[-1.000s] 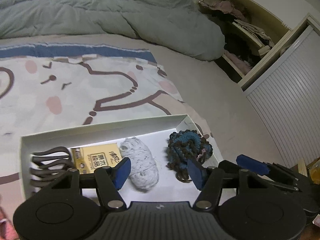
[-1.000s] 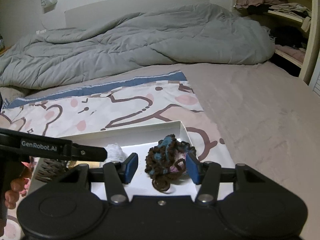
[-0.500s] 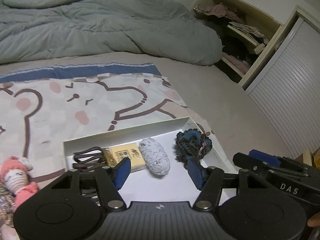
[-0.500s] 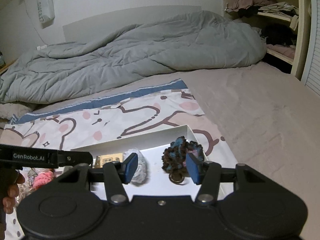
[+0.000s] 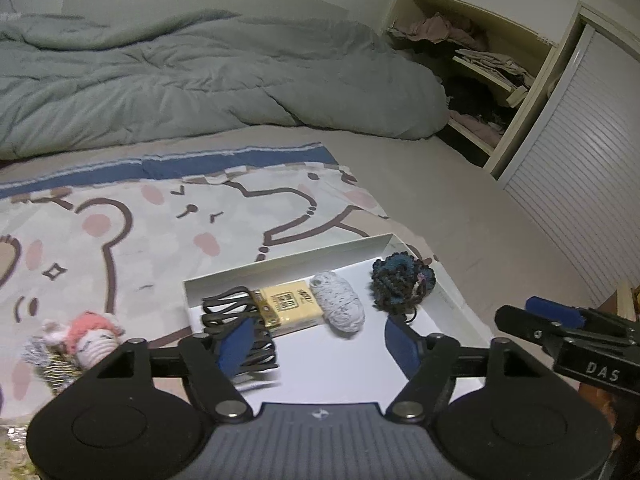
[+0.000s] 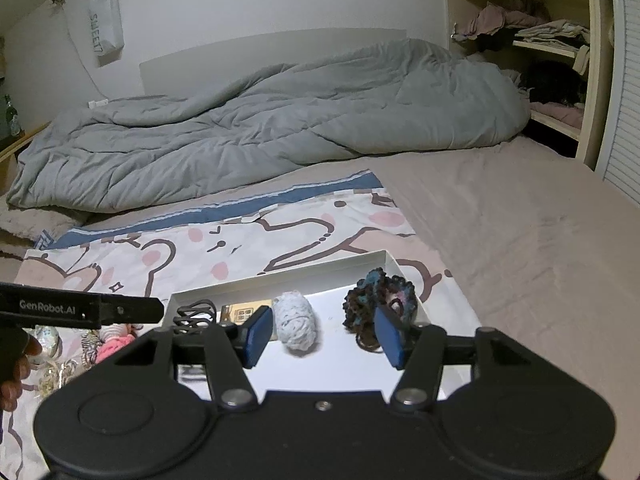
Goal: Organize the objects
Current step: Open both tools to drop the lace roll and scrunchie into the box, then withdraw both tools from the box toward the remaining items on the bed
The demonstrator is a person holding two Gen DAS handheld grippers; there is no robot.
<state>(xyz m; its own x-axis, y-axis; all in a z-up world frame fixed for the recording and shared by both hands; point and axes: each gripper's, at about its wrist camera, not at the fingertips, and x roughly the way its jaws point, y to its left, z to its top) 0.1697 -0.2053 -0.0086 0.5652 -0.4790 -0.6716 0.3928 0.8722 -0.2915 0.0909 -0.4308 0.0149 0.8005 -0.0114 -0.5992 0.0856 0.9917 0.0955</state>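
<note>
From my left gripper and right gripper, both with jaws opening and nothing between them, I look down at a white tray on a cartoon-bear blanket, placed there, I judge, to collect the loose items. In it, running nine to three o'clock, lie a black hair claw, a yellow card pack with print I cannot read, a grey yarn ball and a dark crocheted piece, while a pink doll waits outside at nine o'clock. Readable writing: "GenRobot.AI" and "DAS" on the gripper handles, "SWEET" on a wall bag at eleven o'clock.
</note>
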